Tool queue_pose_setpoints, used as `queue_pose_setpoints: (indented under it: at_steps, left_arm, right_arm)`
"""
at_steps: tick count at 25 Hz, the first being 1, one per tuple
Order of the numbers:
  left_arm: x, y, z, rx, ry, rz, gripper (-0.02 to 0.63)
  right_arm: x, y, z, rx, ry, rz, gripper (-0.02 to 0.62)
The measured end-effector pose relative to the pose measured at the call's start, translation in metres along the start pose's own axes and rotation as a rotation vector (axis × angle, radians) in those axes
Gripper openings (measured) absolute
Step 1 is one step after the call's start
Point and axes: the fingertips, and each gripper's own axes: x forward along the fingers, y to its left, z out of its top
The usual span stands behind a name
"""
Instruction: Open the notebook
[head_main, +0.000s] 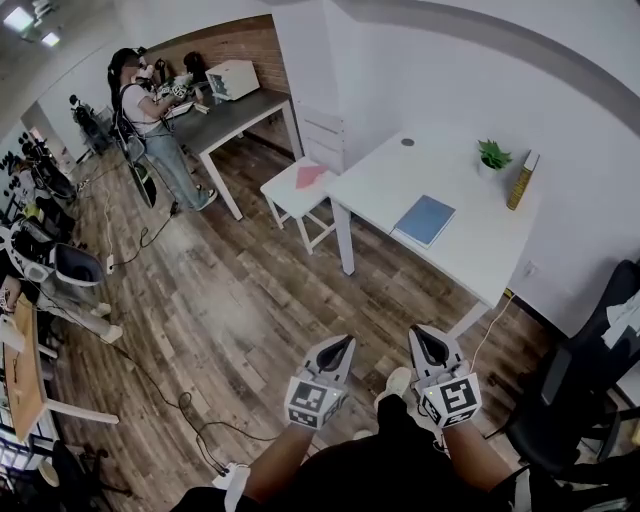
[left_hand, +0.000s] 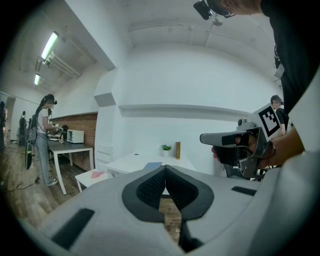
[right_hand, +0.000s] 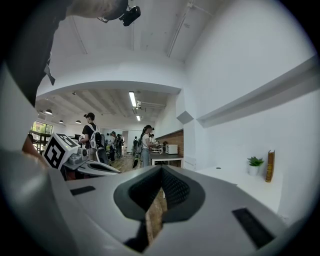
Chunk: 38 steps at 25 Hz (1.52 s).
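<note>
A closed blue notebook (head_main: 425, 220) lies flat on the white table (head_main: 470, 255), some way ahead of both grippers. In the left gripper view the notebook (left_hand: 152, 164) is a thin blue strip on the far tabletop. My left gripper (head_main: 344, 342) and right gripper (head_main: 421, 332) are held side by side over the wooden floor, short of the table. Both are shut and hold nothing. The left gripper's (left_hand: 165, 168) jaw tips meet, as do the right gripper's (right_hand: 161, 168). Each gripper view shows the other gripper off to the side.
A small potted plant (head_main: 492, 155) and an upright yellow book (head_main: 522, 180) stand at the table's far side. A white stool (head_main: 300, 190) with a pink sheet stands left of the table. A black office chair (head_main: 575, 385) is at the right. Cables (head_main: 190, 410) trail on the floor. A person (head_main: 150, 120) works at a grey desk far left.
</note>
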Motion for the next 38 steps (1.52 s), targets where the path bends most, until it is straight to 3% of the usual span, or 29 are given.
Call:
queue_pose_setpoints:
  at_steps: [9,18,27,38]
  left_arm:
    - [0.075,0.04,0.014,-0.016,0.019,0.001,0.005]
    - [0.187,0.057,0.036,-0.005,0.045,-0.032,0.005]
    - [0.276,0.052,0.041,0.035,0.094,-0.114,0.005]
    - [0.335,0.044,0.028,0.128,0.173,-0.17,0.005]
  right_arm:
    - [0.063,-0.054,-0.002,0.033,0.01,0.009,0.002]
    - [0.116,-0.158,0.005,0.052,-0.014,-0.041,0.002]
    - [0.139,-0.243,-0.003,0.103,-0.034,-0.1,0.002]
    - [0.145,-0.285,-0.018,0.144,-0.028,-0.109,0.002]
